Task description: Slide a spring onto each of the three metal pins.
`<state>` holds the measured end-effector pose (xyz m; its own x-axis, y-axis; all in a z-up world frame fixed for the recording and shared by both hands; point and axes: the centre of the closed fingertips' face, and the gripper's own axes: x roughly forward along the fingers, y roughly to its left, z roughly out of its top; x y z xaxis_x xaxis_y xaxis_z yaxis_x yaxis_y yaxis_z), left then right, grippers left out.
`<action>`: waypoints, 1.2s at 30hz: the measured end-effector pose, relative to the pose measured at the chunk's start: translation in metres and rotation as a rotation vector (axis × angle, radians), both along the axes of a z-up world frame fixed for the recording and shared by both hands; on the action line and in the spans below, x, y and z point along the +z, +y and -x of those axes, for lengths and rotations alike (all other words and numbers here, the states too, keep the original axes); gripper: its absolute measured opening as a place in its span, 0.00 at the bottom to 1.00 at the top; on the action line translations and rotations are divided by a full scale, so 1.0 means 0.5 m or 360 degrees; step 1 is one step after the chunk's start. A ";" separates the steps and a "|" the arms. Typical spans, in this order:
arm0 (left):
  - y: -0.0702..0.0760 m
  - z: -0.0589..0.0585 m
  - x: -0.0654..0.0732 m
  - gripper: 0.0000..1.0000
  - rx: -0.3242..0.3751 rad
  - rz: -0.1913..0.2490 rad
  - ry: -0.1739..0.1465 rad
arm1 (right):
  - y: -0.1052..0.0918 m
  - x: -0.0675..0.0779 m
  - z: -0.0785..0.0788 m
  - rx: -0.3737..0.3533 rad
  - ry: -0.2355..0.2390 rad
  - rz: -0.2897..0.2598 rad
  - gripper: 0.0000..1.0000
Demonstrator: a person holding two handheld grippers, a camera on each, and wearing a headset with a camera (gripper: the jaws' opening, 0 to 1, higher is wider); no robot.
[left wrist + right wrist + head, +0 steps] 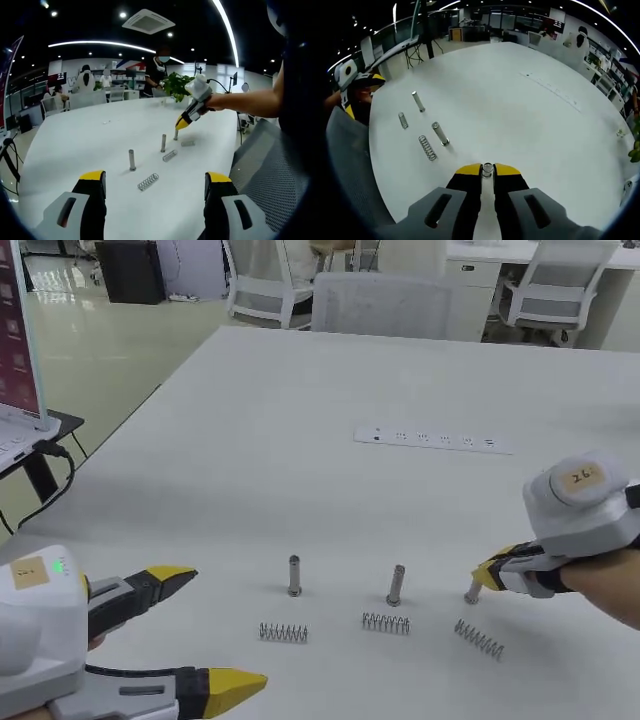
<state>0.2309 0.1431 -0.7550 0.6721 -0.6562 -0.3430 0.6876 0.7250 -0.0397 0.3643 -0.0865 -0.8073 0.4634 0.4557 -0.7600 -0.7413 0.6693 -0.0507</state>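
**A:** Where is the right gripper (483,578)?

**B:** Over the near right part of the white table (300,420). Its yellow tips are clenched on the right pin (472,592). In the right gripper view the pin's round top shows between the closed tips. I cannot tell whether the pin's foot rests on the table.

**A:** And the other pins?

**B:** The middle pin (396,585) and the left pin (294,575) stand upright. With the right pin they form a row along the table's near edge, each well apart from the next.

**A:** The springs?

**B:** All three lie flat, between the row of pins and the near edge. The left spring (283,633), middle spring (386,623) and right spring (479,639) each sit just in front of their own pin, not touching it.

**A:** The left gripper (215,628)?

**B:** It is by the near left corner with its jaws spread wide, gripping nothing. It points along the row, with the left spring nearest.

**A:** Anything else?

**B:** A power strip (432,440) is set in the table towards the far edge. Office chairs (385,305) stand beyond that edge, and a laptop (15,425) sits off the left edge.
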 end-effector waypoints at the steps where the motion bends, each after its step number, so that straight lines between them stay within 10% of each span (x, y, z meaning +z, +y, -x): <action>1: 0.000 0.000 0.000 0.77 0.0000 0.0001 0.0001 | 0.000 0.000 0.000 0.0002 -0.0001 0.0001 0.06; 36: -0.005 -0.001 -0.002 0.77 -0.0010 0.0003 0.0002 | -0.012 -0.002 0.009 0.0022 -0.0036 0.0005 0.15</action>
<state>0.2312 0.1405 -0.7562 0.6676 -0.6610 -0.3426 0.6919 0.7207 -0.0423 0.3599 -0.0928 -0.8084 0.4741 0.4598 -0.7509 -0.7490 0.6590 -0.0694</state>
